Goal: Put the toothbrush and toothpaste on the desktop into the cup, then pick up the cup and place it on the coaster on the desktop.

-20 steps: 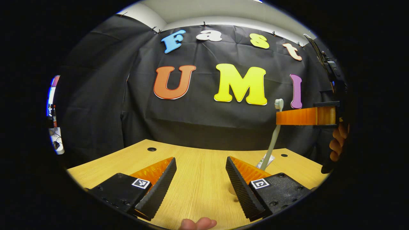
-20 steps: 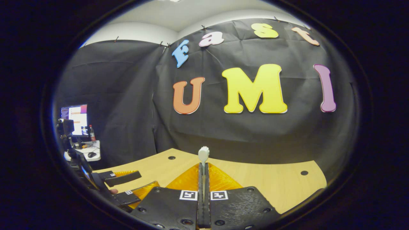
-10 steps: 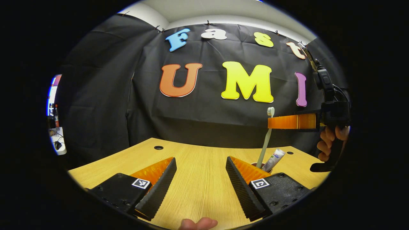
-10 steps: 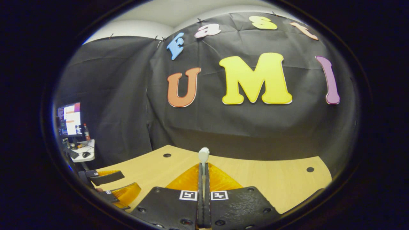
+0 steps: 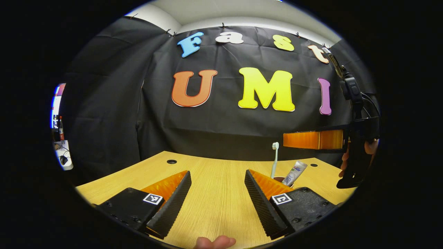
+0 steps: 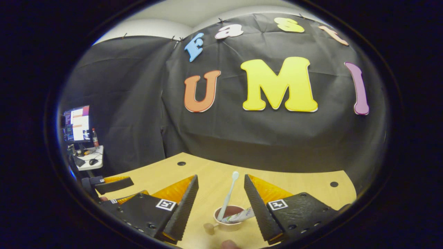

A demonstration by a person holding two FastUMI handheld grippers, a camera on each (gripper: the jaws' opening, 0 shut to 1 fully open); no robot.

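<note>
The cup (image 6: 229, 217) stands on the desktop (image 6: 304, 193) with the toothbrush (image 6: 228, 195) leaning upright in it and the toothpaste (image 6: 239, 217) slanting out over its rim, so both of the 2 items lie where the task wants them. By that evidence the filling looks done and the carry to the coaster is left; no coaster can be made out near the cup.

The right gripper (image 6: 220, 204) hovers just above the cup, its fingers spread wide and holding nothing, 1 finger on either side of the toothbrush. Well to the left of the cup, the left gripper (image 5: 217, 199) hangs low over bare wood, fingers likewise parted and empty.

In the left gripper view the cup's rim (image 5: 279, 179) barely clears that gripper's right finger, and the rest of the cup is hidden. The small knob (image 6: 207, 227) beside the cup may be its handle; that is hard to tell.
</note>
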